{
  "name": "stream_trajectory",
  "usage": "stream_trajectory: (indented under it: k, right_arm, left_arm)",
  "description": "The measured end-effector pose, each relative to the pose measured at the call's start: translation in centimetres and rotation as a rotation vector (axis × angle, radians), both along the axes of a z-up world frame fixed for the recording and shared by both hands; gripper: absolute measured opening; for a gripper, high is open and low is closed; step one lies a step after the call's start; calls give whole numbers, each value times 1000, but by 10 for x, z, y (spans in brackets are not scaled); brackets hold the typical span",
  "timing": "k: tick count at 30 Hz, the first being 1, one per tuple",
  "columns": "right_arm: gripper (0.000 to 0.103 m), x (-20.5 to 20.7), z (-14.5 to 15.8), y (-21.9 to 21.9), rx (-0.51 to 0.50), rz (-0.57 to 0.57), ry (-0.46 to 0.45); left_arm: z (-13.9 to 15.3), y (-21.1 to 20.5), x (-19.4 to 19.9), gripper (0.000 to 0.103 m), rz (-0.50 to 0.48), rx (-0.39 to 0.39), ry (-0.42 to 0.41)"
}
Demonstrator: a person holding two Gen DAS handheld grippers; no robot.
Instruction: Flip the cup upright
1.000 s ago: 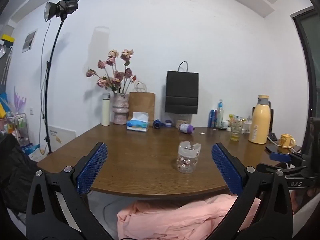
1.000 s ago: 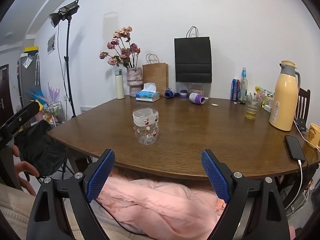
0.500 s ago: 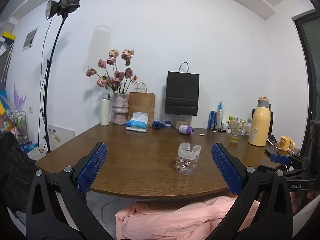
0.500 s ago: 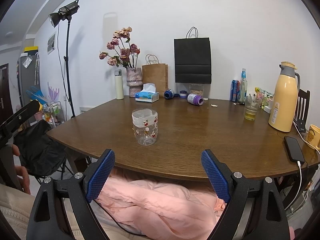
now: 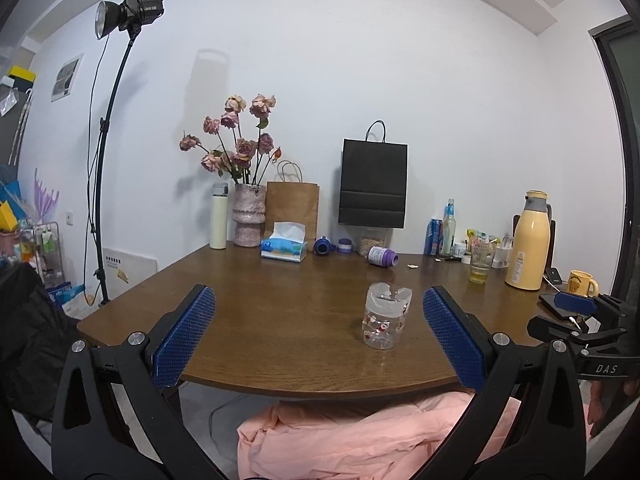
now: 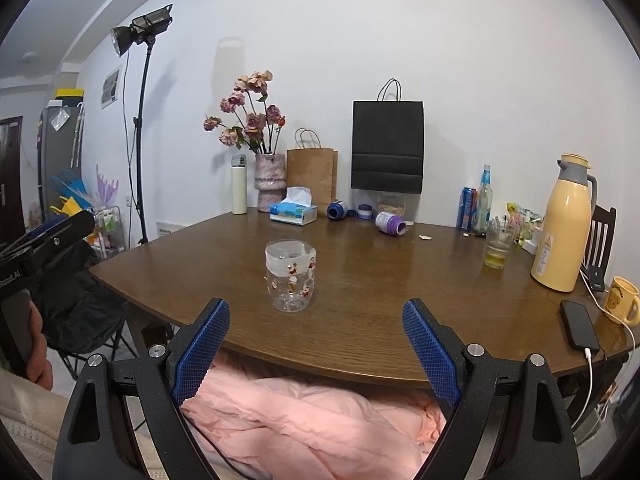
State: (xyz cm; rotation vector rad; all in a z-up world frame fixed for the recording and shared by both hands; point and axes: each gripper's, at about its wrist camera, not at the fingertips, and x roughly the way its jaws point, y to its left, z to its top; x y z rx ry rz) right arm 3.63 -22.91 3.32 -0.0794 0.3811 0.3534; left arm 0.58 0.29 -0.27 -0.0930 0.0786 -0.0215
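Note:
A clear glass cup (image 5: 386, 317) with small red figures and a frosted white band at its top stands on end on the brown table (image 5: 280, 312), near the front edge. Its top looks like an open rim. In the right wrist view the cup (image 6: 290, 276) sits left of centre. My left gripper (image 5: 319, 294) is open, held in front of the table edge, and the cup shows beyond it, near the right finger. My right gripper (image 6: 316, 306) is open too, short of the cup. Nothing is between either pair of fingers.
Along the back stand a vase of flowers (image 5: 249, 220), tissue box (image 5: 284, 245), paper bags (image 5: 373, 184), a lying purple jar (image 5: 382, 257) and bottles. At the right are a drinking glass (image 6: 497, 245), yellow thermos (image 6: 565, 226), mug (image 6: 622, 300) and phone (image 6: 578, 330). Pink cloth (image 6: 304, 420) lies below the edge.
The right wrist view has tipped up a little, so the cup and table edge sit lower in it. The left view has barely drifted. The cup has not moved and both grippers stay open.

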Motion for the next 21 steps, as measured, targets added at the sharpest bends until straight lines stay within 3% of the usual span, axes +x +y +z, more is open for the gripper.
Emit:
stream_trajectory:
  k: [21]
  right_arm:
    - [92, -1, -3, 0, 7, -3, -1]
  left_arm:
    - [-1, -1, 0, 103, -13, 7, 6]
